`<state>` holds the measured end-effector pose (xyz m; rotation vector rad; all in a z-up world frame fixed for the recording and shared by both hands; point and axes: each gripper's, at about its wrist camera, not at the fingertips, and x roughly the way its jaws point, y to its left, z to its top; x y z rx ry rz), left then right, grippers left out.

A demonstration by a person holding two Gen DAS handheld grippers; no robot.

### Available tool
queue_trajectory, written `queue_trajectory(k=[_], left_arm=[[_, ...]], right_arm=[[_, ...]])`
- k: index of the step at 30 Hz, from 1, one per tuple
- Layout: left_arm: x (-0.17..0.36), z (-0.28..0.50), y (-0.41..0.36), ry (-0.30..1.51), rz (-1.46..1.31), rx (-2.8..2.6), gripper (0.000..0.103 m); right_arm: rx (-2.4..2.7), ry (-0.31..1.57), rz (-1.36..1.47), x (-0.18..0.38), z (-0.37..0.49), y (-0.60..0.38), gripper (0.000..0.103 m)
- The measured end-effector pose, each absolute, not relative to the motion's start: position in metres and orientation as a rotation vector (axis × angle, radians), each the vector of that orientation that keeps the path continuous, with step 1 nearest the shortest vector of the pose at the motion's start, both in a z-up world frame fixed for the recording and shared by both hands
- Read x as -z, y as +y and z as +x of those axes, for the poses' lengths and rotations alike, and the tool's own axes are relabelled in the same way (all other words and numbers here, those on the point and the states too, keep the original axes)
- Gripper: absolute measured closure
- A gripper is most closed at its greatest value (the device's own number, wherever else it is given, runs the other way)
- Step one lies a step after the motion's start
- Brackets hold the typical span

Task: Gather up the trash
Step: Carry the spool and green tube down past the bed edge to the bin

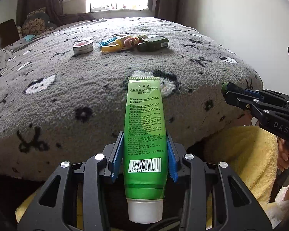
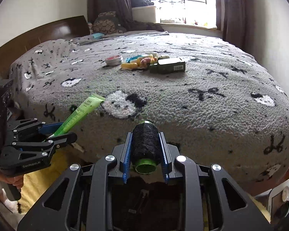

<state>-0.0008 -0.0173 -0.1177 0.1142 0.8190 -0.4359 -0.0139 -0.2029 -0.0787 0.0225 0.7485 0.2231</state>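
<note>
My left gripper (image 1: 144,140) is shut on a green cream tube (image 1: 144,115), its white cap toward the camera and its crimped end pointing out over the bed. In the right wrist view the same tube (image 2: 82,109) juts from the left gripper (image 2: 67,130) at the left edge. My right gripper (image 2: 145,136) is shut on a spool of black thread (image 2: 145,144) with a green core. In the left wrist view that right gripper (image 1: 228,90) reaches in from the right. Farther back on the grey blanket lie a round tin (image 1: 83,47), a dark green box (image 1: 154,43) and yellow, blue and pink bits (image 1: 113,46).
The bed's grey patterned blanket (image 2: 202,105) fills both views, both grippers near its front edge. A yellow fleece cloth (image 1: 250,154) lies below that edge. A wooden headboard (image 2: 48,32) stands at the left, a window and curtains behind. A white object (image 2: 279,198) sits at lower right.
</note>
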Motion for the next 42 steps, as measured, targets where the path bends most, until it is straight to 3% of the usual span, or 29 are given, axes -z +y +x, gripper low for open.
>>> queue_trajectory(k=[18, 19, 22, 39, 40, 42], left_arm=[[0.208, -0.026, -0.018, 1.071, 0.129, 0.473, 0.067], [0.213, -0.024, -0.019, 1.086, 0.127, 0.477, 0.070], [0.231, -0.015, -0.022, 1.150, 0.119, 0.484, 0.096], [0.281, -0.006, -0.034, 1.270, 0.162, 0.461, 0.096], [0.282, -0.002, -0.035, 1.273, 0.161, 0.458, 0.093], [0.282, 0.000, -0.039, 1.271, 0.163, 0.448, 0.078]], right_arm=[[-0.301, 1.019, 0.054, 0.163, -0.019, -0.184, 0.076], [-0.303, 1.036, 0.055, 0.168, -0.019, -0.183, 0.076], [-0.294, 1.085, 0.052, 0.184, -0.014, -0.181, 0.076], [-0.302, 1.257, 0.079, 0.241, 0.006, -0.169, 0.075], [-0.299, 1.256, 0.075, 0.242, 0.007, -0.167, 0.075], [-0.294, 1.258, 0.072, 0.243, 0.007, -0.165, 0.072]])
